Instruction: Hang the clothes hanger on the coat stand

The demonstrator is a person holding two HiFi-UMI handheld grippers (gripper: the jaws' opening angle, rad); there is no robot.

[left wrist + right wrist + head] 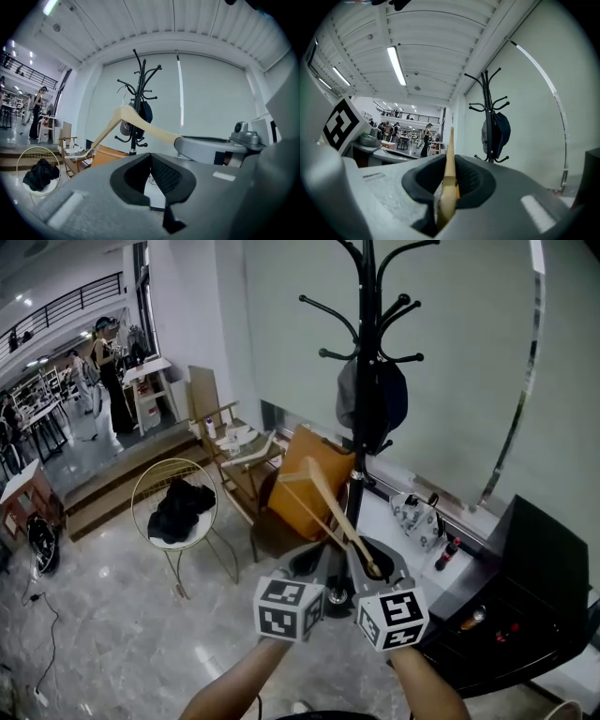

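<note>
The wooden hanger point(328, 498) is not yet hanging on the coat stand point(366, 334). It is being carried in the air on the person's side of the stand's pole, below the curved hooks and, by the look of it, touching none of them. The right gripper point(373, 568) is clamping one end of the hanger's arm between its fingers, so the pick-up is done. What is left is raising it and setting its hook over a free prong. The left gripper point(323, 573) is riding just beside the right one with its fingers closed tip to tip on nothing. A dark cap point(375, 399) is already occupying the middle of the stand, while the upper prongs are standing bare. The right gripper view is showing the grip itself, the wood point(450, 164) running edge-on between the pads with the stand point(490, 112) off to one side. The left gripper view is giving the hanger's full bent shape point(140, 123), with its peak crossing in front of the stand point(139, 89) at cap height. The head view is showing neither of these clearly.
</note>
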